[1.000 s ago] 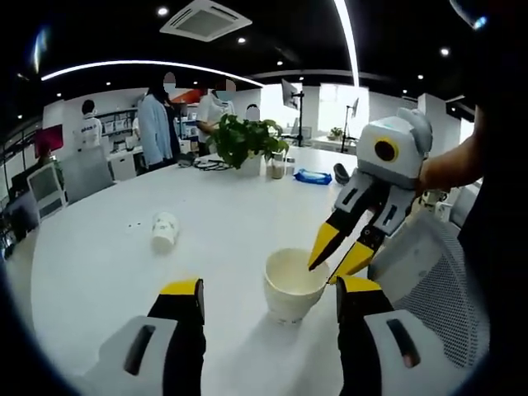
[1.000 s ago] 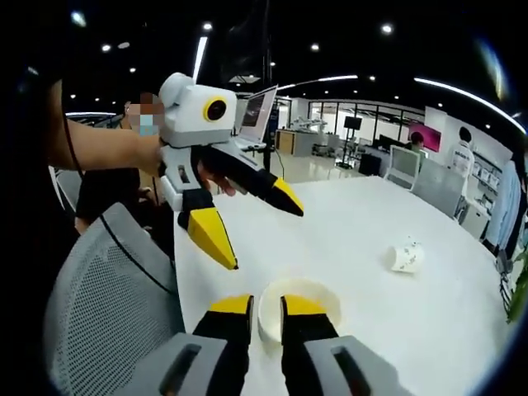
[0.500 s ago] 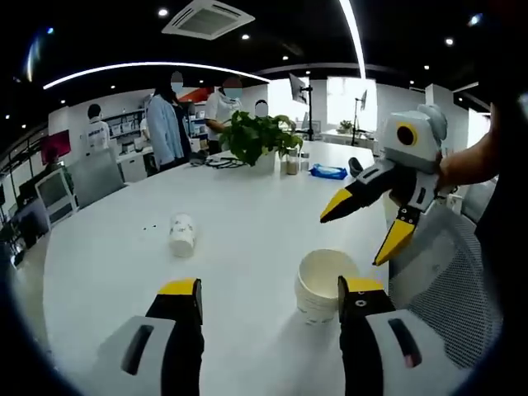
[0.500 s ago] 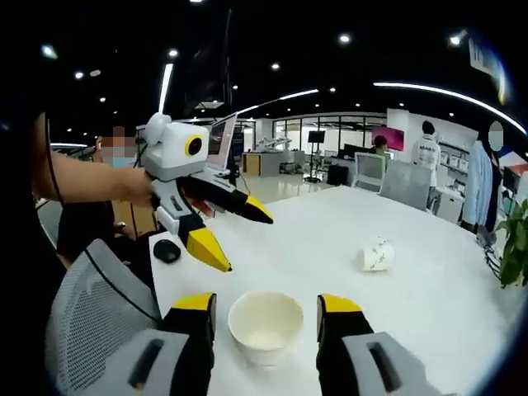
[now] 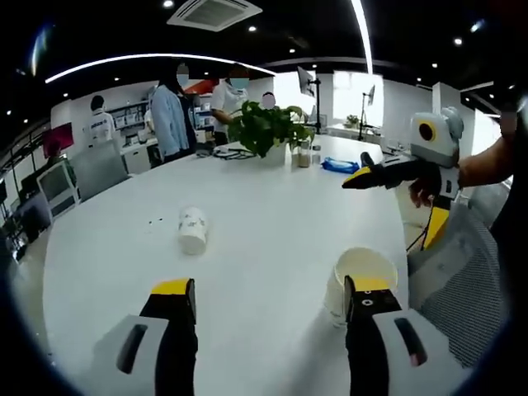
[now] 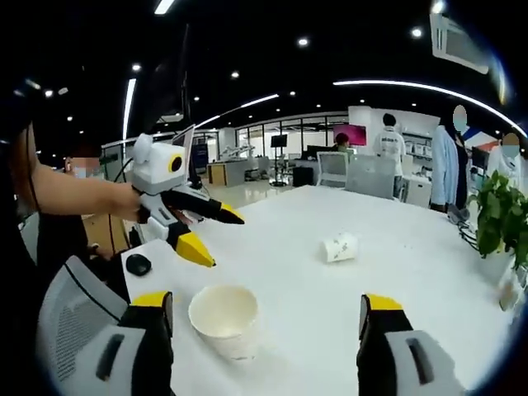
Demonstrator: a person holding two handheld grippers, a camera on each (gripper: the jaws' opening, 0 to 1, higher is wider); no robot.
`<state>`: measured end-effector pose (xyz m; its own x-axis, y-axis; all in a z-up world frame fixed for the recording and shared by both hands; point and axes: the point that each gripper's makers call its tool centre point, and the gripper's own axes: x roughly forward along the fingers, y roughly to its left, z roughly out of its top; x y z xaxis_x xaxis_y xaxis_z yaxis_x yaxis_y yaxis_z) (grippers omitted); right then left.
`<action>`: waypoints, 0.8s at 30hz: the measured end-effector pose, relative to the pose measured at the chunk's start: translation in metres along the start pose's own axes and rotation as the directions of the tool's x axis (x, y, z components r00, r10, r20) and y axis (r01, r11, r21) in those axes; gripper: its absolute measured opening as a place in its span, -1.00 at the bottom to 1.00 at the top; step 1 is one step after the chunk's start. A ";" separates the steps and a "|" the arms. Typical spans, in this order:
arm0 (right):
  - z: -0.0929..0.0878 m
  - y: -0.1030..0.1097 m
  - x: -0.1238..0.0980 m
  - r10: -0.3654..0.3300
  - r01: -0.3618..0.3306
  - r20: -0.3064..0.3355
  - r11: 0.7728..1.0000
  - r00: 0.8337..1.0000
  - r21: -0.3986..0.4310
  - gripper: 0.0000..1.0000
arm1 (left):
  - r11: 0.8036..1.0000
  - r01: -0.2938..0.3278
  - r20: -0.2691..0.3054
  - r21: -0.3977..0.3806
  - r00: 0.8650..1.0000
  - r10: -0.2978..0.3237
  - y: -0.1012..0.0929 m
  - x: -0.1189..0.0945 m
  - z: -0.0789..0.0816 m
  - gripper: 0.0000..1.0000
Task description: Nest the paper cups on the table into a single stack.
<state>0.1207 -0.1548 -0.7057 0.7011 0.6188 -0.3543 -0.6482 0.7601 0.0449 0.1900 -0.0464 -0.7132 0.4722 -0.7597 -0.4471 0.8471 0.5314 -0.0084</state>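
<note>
The right gripper has opened its jaws wide since a second ago and has let go of the upright cup stack, which now stands free on the white surface near its left jaw. The left gripper also has its jaws wide apart and empty; the stack is just behind its right jaw. A single cup lies on its side, well apart.

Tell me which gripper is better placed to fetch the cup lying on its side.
Probably the left gripper: it is open and the lying cup sits ahead, nearly between its jaws. The right gripper, also open, faces the upright stack.
</note>
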 end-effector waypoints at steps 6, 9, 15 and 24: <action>-0.002 -0.011 -0.003 -0.044 0.044 0.016 0.999 0.999 0.021 1.00 | 0.999 -0.041 0.025 -0.019 0.999 0.042 0.027 0.010 0.008 0.58; -0.004 -0.013 -0.003 -0.052 0.051 0.015 0.998 0.999 0.026 1.00 | 0.999 -0.050 0.026 -0.014 0.998 0.050 0.045 0.015 0.007 0.61; -0.008 -0.015 -0.002 -0.055 0.055 0.009 0.998 0.998 0.027 1.00 | 0.999 -0.044 0.009 -0.011 0.999 0.044 0.057 0.025 0.005 0.67; -0.011 -0.018 -0.005 -0.074 0.072 0.035 0.996 0.997 0.054 1.00 | 0.998 -0.060 0.015 -0.002 0.998 0.060 0.081 0.047 0.010 0.71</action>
<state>0.1252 -0.1741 -0.7152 0.7570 0.5677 -0.3236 -0.5794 0.8121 0.0694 0.2831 -0.0428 -0.7254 0.5255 -0.7321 -0.4334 0.8168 0.5766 0.0162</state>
